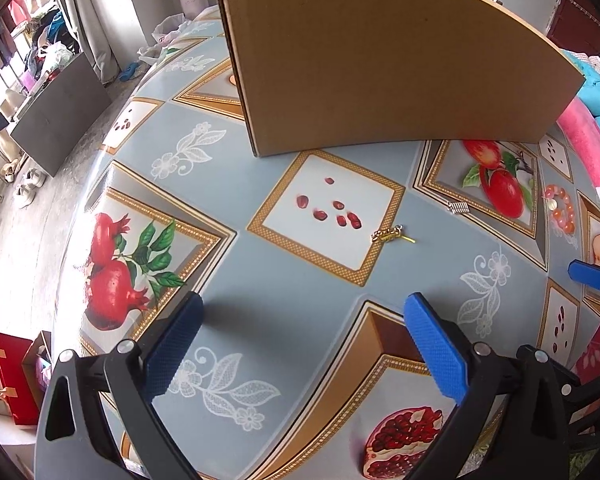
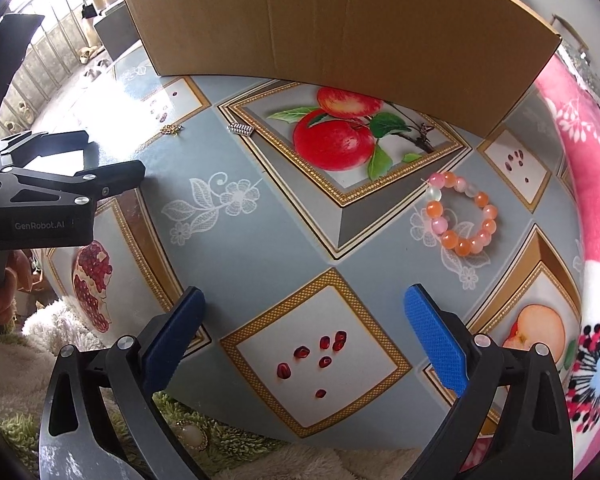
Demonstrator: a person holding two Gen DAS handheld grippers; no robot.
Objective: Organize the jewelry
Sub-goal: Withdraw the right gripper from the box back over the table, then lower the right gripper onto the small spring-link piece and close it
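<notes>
A small gold piece of jewelry lies on the patterned table ahead of my left gripper, which is open and empty. A small silver piece lies to its right, and a pink and orange bead bracelet lies further right. In the right wrist view the bead bracelet lies ahead and right of my right gripper, which is open and empty. The silver piece and the gold piece lie far left. A brown cardboard box stands at the back, also in the right wrist view.
The table has a fruit-print cover. A pink blanket lies along its right side. The left gripper's black body shows at the left of the right wrist view. A red bag stands on the floor to the left.
</notes>
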